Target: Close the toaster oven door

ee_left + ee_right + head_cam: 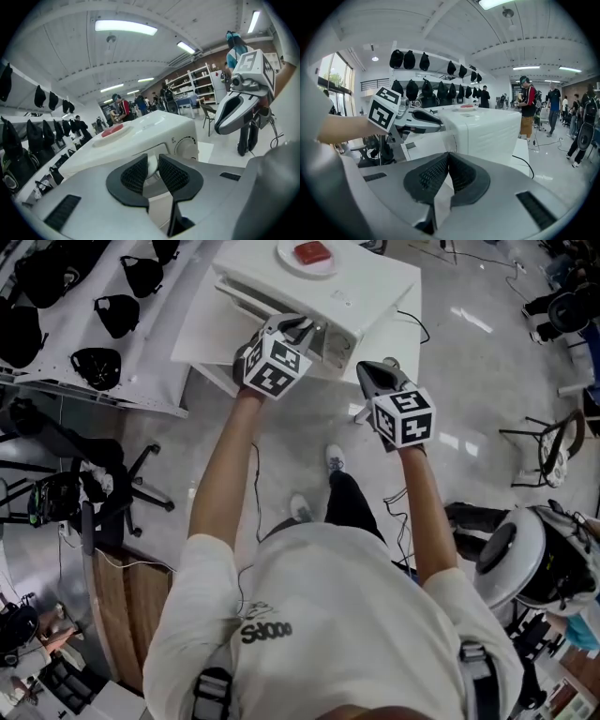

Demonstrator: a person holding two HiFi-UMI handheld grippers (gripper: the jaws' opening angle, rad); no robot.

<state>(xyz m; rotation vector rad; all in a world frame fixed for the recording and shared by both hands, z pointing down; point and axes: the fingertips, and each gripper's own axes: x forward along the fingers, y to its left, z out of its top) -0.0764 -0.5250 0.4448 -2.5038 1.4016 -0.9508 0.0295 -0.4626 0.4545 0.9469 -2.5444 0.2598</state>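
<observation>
A white toaster oven [361, 292] stands on a white table [202, 334]. A plate with a red thing [307, 253] rests on the oven's roof. My left gripper [305, 331] is at the oven's front, its jaws closed on the white door handle [151, 168]. The door with its window [157, 151] stands close to upright beside the dial [186, 145]; I cannot tell whether it is fully against the oven. My right gripper [373, 379] hangs in the air off the oven's right front corner, shut with nothing between its pads [461, 176].
A long white shelf with black caps [117, 310] runs along the left. A black office chair [103, 493] stands on the floor at the left. A black cable [417, 324] trails from the oven's right side. Several people stand in the background of both gripper views.
</observation>
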